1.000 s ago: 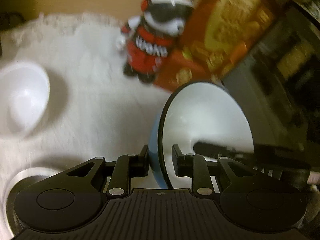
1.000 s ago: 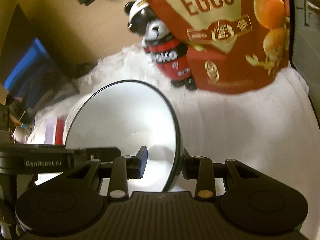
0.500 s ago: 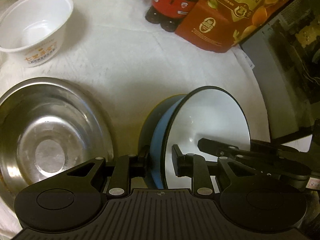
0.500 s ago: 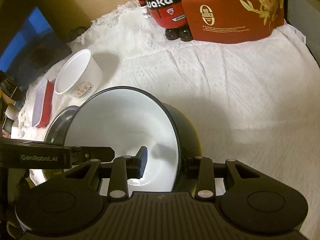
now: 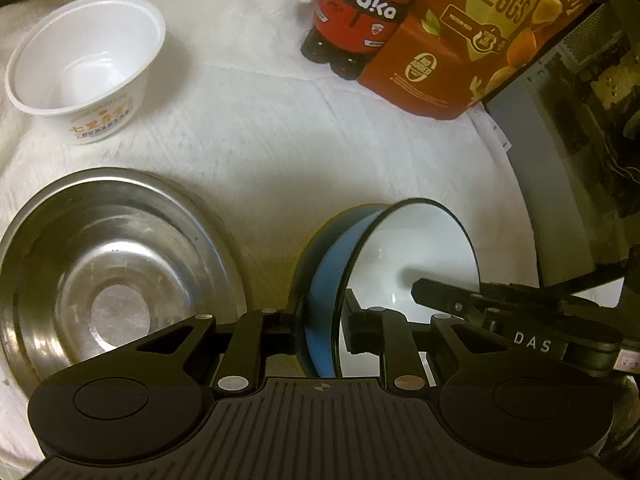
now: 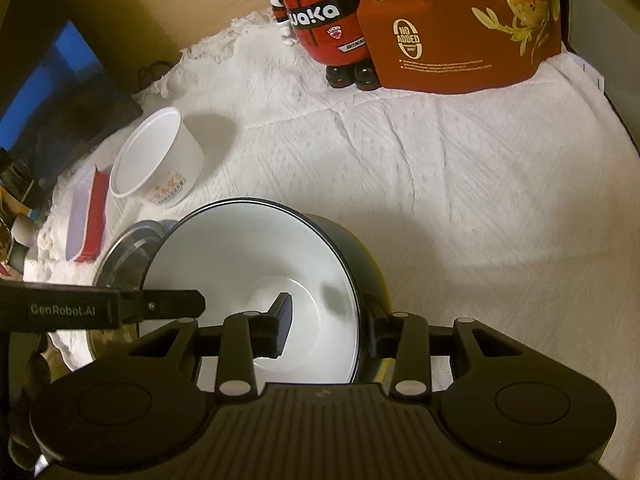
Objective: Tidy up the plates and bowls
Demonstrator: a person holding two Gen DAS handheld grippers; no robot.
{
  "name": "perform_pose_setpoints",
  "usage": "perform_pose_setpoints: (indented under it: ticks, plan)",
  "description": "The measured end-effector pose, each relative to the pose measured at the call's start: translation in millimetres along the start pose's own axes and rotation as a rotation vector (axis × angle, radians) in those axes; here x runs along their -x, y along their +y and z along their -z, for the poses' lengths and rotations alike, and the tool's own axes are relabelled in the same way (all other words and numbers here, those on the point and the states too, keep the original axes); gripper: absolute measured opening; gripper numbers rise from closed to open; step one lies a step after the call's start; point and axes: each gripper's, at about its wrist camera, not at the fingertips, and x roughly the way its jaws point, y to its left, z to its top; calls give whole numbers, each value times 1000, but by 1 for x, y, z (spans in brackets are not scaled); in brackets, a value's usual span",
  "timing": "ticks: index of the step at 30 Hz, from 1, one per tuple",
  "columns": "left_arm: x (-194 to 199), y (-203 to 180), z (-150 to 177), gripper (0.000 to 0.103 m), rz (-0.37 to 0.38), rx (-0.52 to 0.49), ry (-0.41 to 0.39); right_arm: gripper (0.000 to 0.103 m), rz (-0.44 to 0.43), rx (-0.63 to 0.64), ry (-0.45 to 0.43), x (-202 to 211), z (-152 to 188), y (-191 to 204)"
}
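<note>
The left tool (image 5: 322,320) pinches the rim of the blue bowl (image 5: 320,280), one finger on the blue outside and one on the white inside. Its fingers have just been closing, with the rim between them. The right tool (image 6: 326,330) holds the other side of the same bowl (image 6: 256,264). One finger (image 6: 280,322) is inside the white part and one is outside the rim. Its fingers have just opened a little with the rim between them; whether both pads still press on it is hard to tell.

The bowl is tipped up on its side, low over the white cloth (image 5: 300,140) on the bench. Just left of the left tool sits a shiny metal bowl (image 5: 112,264). Farther ahead and left stands a white plastic cup bowl (image 5: 84,64). Far ahead of both tools stand a toy panda (image 5: 360,8) in red and a red snack bag (image 5: 472,32), touching each other. Left of the right tool, past the metal bowl, lies a red and white box (image 6: 86,216).
</note>
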Motion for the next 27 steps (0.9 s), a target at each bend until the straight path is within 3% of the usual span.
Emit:
perform_pose_setpoints:
  ticks: [6,8,13,19,22,27]
  plan:
    - [22,5,-5,20,-29,9,-51,42,27,41,-59,18,-7,3]
    - [30,13,-8,20,-30,42,-64,42,32,57,-85,26,-15,5]
    - [60,58,-15,20,-39,181,-152,54,93,159,-174,25,-36,33]
    - [100,138,-52,21,-199,289,-308,58,137,207,-185,-6,-59,92]
    - [102,173,-74,21,-202,339,-310,65,96,205,-146,-27,-75,124]
    - [86,199,-102,21,-225,338,-315,80,114,220,-129,-75,-103,171]
